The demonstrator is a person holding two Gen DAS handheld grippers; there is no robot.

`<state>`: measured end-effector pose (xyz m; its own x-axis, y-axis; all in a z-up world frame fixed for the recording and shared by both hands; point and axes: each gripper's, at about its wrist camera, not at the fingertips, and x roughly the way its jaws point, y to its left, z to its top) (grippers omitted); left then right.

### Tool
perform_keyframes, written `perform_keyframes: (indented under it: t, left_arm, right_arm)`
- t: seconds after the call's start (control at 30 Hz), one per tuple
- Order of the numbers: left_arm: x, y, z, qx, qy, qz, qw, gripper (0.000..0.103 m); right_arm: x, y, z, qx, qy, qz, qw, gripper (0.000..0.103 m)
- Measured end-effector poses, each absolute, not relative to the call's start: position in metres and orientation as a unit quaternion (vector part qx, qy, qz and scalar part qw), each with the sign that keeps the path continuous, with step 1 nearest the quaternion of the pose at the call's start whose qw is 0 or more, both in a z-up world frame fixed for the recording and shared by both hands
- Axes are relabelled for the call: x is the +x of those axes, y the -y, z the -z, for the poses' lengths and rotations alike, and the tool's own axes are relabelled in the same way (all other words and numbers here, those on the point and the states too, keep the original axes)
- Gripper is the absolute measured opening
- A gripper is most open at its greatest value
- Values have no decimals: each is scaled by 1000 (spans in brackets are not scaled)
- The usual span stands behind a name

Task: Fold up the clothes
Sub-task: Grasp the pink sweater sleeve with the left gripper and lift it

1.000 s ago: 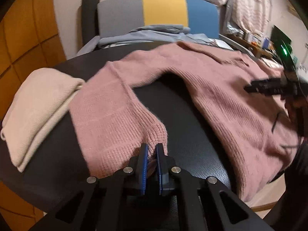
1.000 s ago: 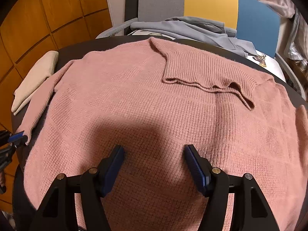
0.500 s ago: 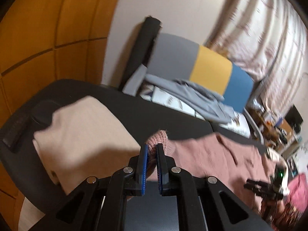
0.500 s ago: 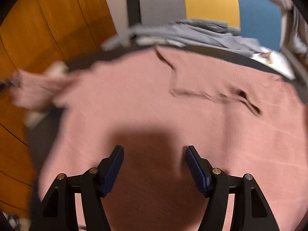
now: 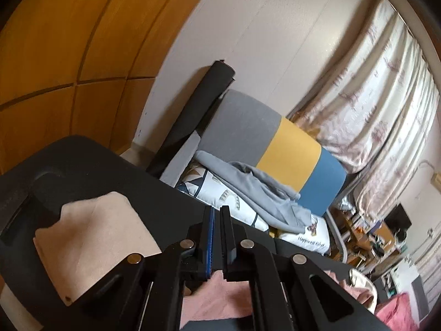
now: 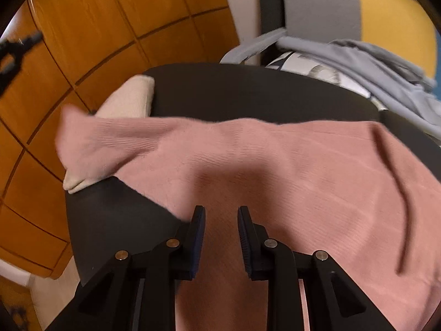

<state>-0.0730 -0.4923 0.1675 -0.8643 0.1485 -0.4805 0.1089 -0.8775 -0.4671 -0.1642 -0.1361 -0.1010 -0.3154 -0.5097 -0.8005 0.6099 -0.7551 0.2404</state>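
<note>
- Sweater (image 6: 275, 171) draped across dark surface (image 6: 248, 91), beside beige cloth (image 6: 129, 99).
- Left hand-held gripper (image 5: 217, 237) clamps sweater.
- Right hand-held gripper (image 6: 220, 237) parted over it.

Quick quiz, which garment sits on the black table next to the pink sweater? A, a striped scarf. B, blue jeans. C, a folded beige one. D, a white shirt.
C: a folded beige garment lies on the black table, partly under the pink sweater's sleeve.
</note>
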Motion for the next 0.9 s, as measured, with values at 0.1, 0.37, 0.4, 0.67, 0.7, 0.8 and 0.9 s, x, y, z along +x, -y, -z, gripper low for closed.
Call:
perform_keyframes:
  t: [0.1,0.37,0.4,0.67,0.7,0.8,0.9]
  left_arm:
    - [-73,483,-146,-293,231,-928,5,11]
    - [-33,511,-33,-352,314,-878,-83,20]
    - [-25,518,-17,-356,336,-866,-95,20]
    - [16,526,52,-332,467,-812,-113,28]
    - [17,524,56,-332,473,-808,-114,28]
    - [13,518,68,-335,480,-802,-116,28]
    - [5,515,78,-335,493,-792,-128,28]
  right_arm:
    - [-167,141,111,481,-54,807,338,25]
    - [-171,139,117,487,-40,804,337,25]
    - [-173,139,118,488,-39,804,337,25]
    - [-166,143,117,481,-50,810,332,29]
    - [-165,144,116,481,-51,810,332,30]
    - [-163,146,116,479,-59,810,333,33]
    - [-161,146,115,477,-63,811,333,34]
